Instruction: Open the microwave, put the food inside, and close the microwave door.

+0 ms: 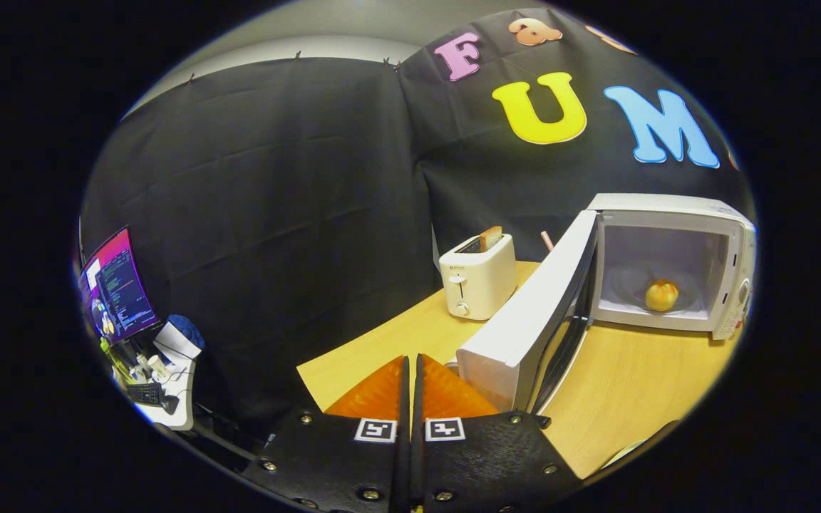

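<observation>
Standing wide open at the right of the frame, the microwave (667,263) already has the food (661,295), a small rounded yellow-orange piece, sitting on the turntable inside its cavity. Only the closing looks left to do. The door (524,335) swings out toward the lower centre, its free edge just ahead and right of the gripper (410,388), whose fingers are pressed together with nothing between them.

The door is probably a stiff, fairly light panel on a hinge, with a smooth face that offers little to pinch. A push with the closed fingertips on the outer face near the free edge should serve better than a grasp, and the latch likely needs a firm last press.

The toaster (478,278), with a slice standing in it, sits at centre frame just behind the door, close to its outer face, so room behind the door is tight. The table (631,399) lies bare in front of the microwave, lower right, leaving the door's swing path open. The table's near edge runs just beyond the fingers at lower left, near a monitor (117,285).
</observation>
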### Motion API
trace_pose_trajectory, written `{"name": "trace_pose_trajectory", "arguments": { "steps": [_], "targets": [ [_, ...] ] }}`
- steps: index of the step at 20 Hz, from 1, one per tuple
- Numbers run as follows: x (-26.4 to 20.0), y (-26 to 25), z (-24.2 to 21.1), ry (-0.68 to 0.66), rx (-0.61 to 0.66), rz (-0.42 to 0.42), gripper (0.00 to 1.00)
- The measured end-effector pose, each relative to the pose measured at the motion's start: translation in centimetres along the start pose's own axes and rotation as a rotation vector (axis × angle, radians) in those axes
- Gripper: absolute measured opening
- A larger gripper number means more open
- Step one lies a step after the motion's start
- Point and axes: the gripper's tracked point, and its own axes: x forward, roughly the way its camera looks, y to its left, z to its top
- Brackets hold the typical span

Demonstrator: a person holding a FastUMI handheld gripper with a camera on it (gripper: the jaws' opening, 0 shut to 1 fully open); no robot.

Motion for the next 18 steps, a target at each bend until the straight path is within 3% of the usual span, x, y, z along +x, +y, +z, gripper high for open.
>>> {"name": "trace_pose_trajectory", "arguments": {
  "steps": [12,18],
  "targets": [
    [-5.6,-5.5,-0.3,-0.011,0.057,-0.077,0.01],
    [-8.2,-12.5,0.8,-0.046,0.131,-0.246,0.01]
  ]
}}
